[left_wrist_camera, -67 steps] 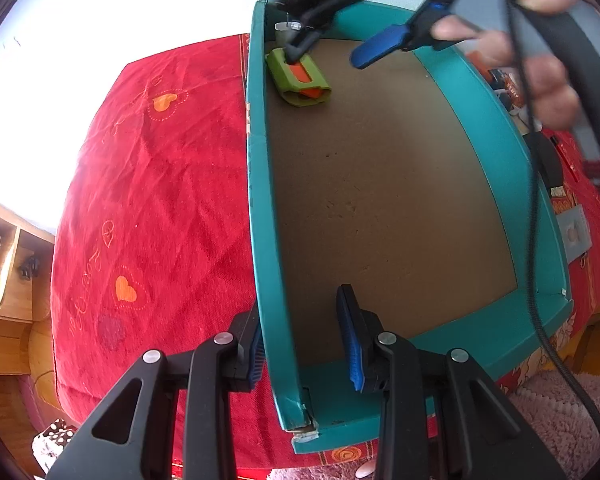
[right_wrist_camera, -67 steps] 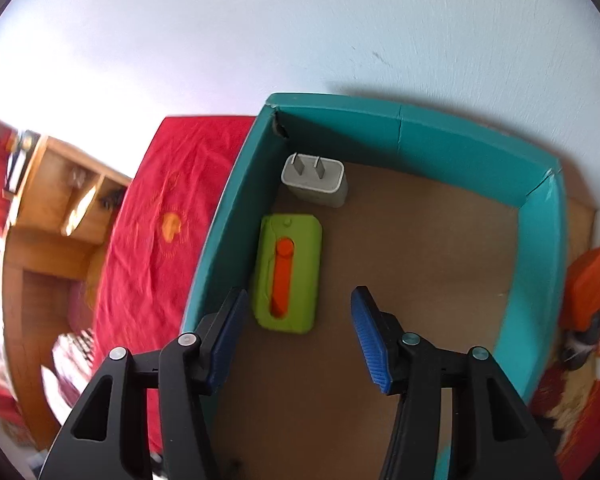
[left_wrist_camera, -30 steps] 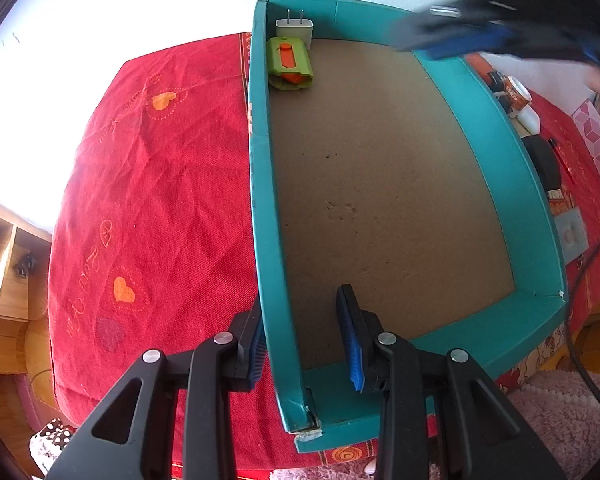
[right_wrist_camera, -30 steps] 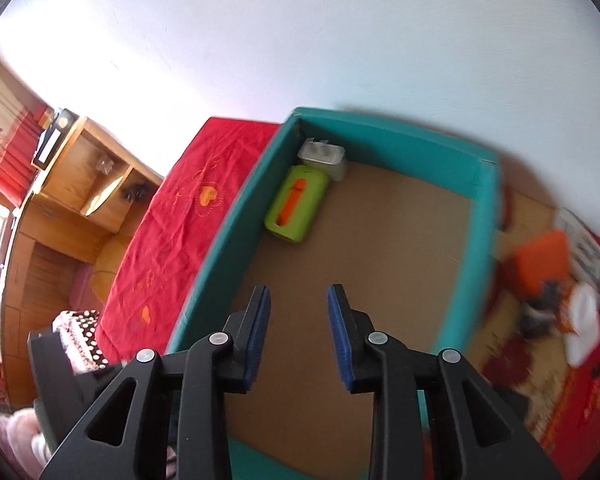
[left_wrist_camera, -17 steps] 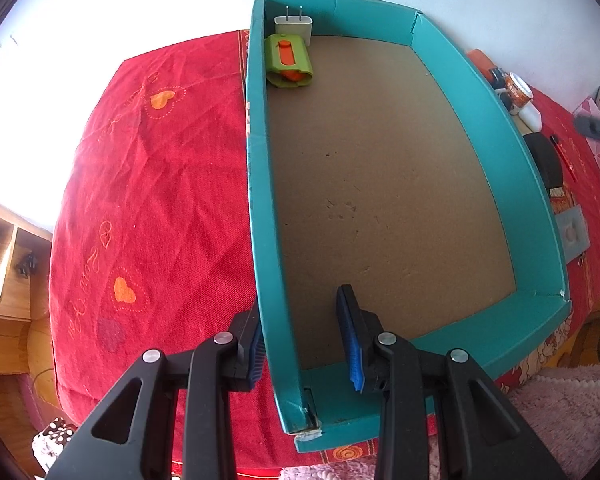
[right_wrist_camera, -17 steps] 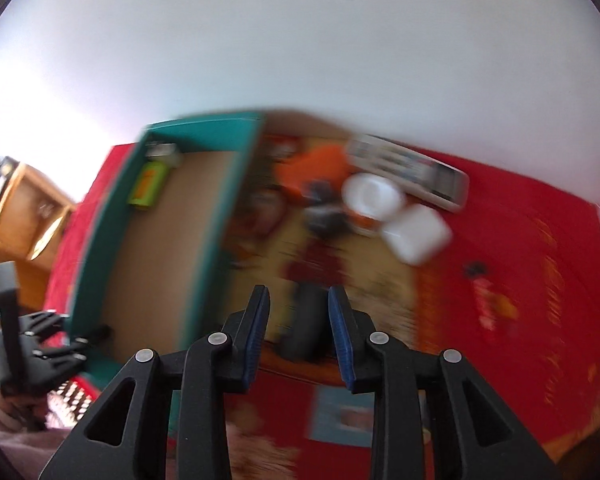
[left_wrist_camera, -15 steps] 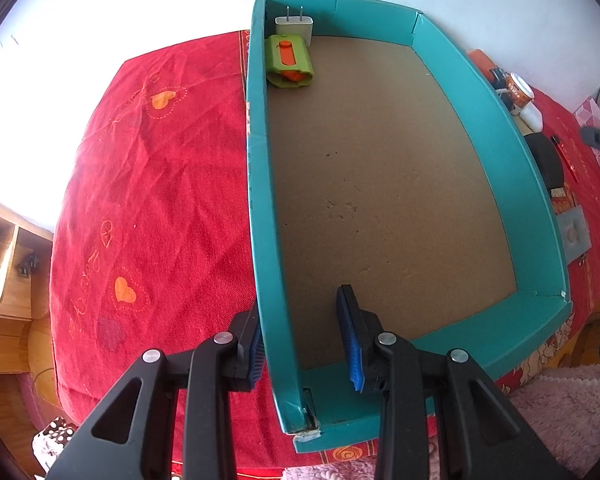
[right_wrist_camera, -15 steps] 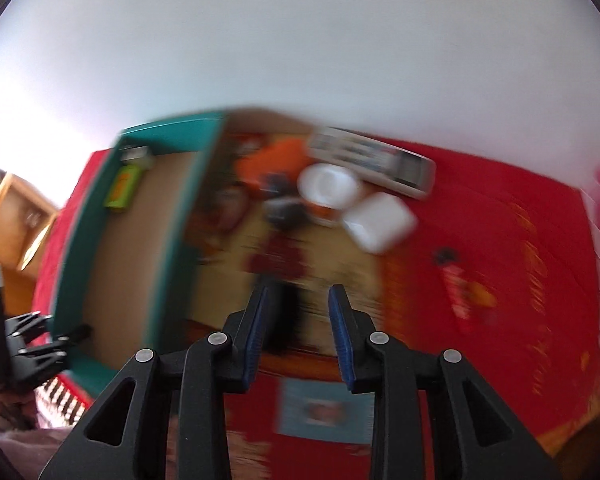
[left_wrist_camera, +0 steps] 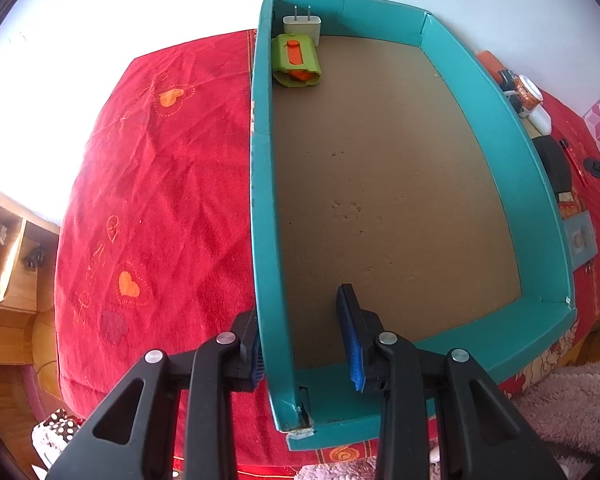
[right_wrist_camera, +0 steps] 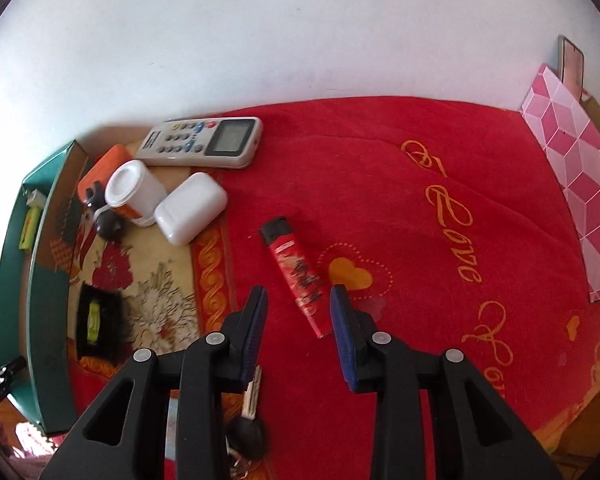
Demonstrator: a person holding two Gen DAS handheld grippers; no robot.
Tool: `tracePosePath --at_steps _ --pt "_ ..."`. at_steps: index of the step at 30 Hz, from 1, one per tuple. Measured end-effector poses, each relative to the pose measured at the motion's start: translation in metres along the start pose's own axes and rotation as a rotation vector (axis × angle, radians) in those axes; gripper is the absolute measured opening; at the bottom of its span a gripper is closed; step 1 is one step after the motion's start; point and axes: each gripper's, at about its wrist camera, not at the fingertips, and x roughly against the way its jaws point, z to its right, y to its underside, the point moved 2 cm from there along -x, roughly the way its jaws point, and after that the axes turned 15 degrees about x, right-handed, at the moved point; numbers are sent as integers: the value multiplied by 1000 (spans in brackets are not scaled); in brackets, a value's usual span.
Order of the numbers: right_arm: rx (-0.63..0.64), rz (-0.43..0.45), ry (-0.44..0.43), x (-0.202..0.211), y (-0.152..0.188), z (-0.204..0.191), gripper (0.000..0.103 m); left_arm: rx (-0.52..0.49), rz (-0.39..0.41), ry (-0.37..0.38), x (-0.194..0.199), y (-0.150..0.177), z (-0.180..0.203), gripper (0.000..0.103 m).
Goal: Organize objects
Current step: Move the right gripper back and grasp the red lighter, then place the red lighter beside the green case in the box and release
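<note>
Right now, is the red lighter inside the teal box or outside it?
Outside. The red lighter lies flat on the red cloth, apart from the teal box, below the right gripper.

I am in a home, maybe a bedroom. A soft red cloth [right_wrist_camera: 380,184] with hearts and the word "Love" covers the top. A remote control [right_wrist_camera: 204,142], a lighter [right_wrist_camera: 300,276] and keys [right_wrist_camera: 250,412] lie on it. I see a wooden shelf [left_wrist_camera: 8,264] and fluffy pink bedding [left_wrist_camera: 560,412].
</note>
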Motion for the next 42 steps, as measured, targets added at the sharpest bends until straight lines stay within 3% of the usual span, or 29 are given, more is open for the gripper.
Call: tracePosePath --at_steps 22,25,29,33,42 --pt "58 -46 -46 -19 -7 8 33 53 1 -26 -3 0 1 30" --pt "70 -62 -19 -19 -8 9 22 49 7 -24 0 4 3 30" --pt "23 -62 -51 -17 -6 18 21 45 10 -20 -1 5 3 30" --pt "-53 -33 -115 -8 -4 25 21 44 10 -21 -1 4 4 30" --pt "-10 40 -159 29 -11 -10 21 32 5 -17 -5 -1 2 30"
